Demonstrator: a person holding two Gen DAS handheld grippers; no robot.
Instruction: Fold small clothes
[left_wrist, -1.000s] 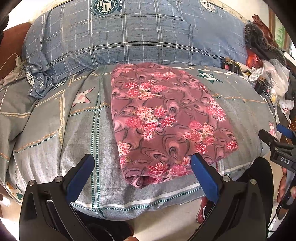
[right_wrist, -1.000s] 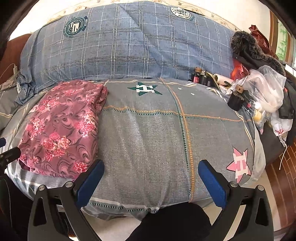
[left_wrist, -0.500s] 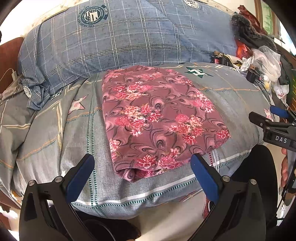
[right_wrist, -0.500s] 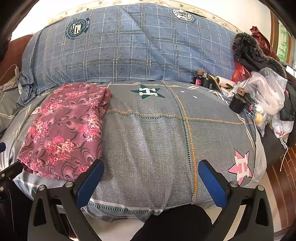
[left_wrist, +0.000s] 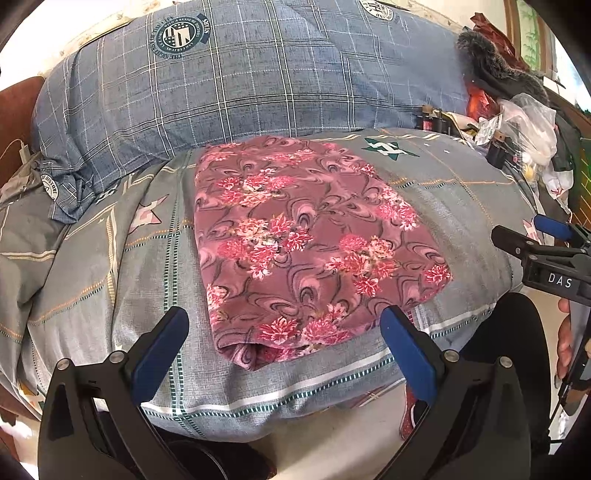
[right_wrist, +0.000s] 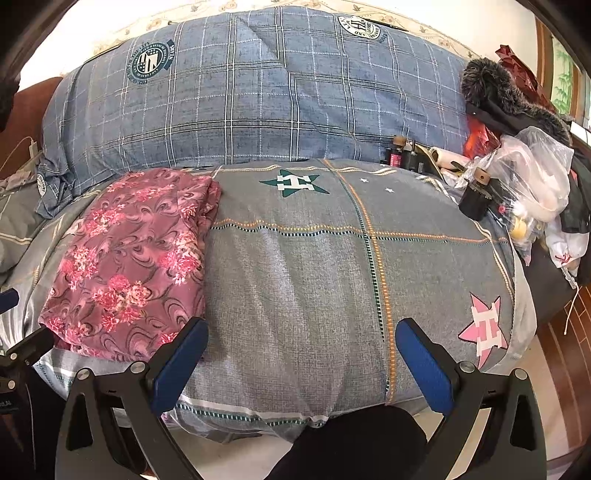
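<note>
1. The left gripper has its blue-padded fingers spread wide with nothing between them; it hangs at the near edge of the bed.
2. Just ahead of it, between the lines of its two fingers, lies the folded floral garment, a flat pink-and-maroon rectangle resting on the grey quilt.
3. The right gripper is likewise wide apart and empty, over bare quilt; the garment lies ahead and to its left, beside its left finger.
4. Beyond the garment, a blue plaid quilt is piled along the far side.
5. Far right of both tools, a clear plastic bag sits among clutter; it holds pale items I cannot identify. Small dark bottles and a fur-trimmed coat lie near it.
</note>
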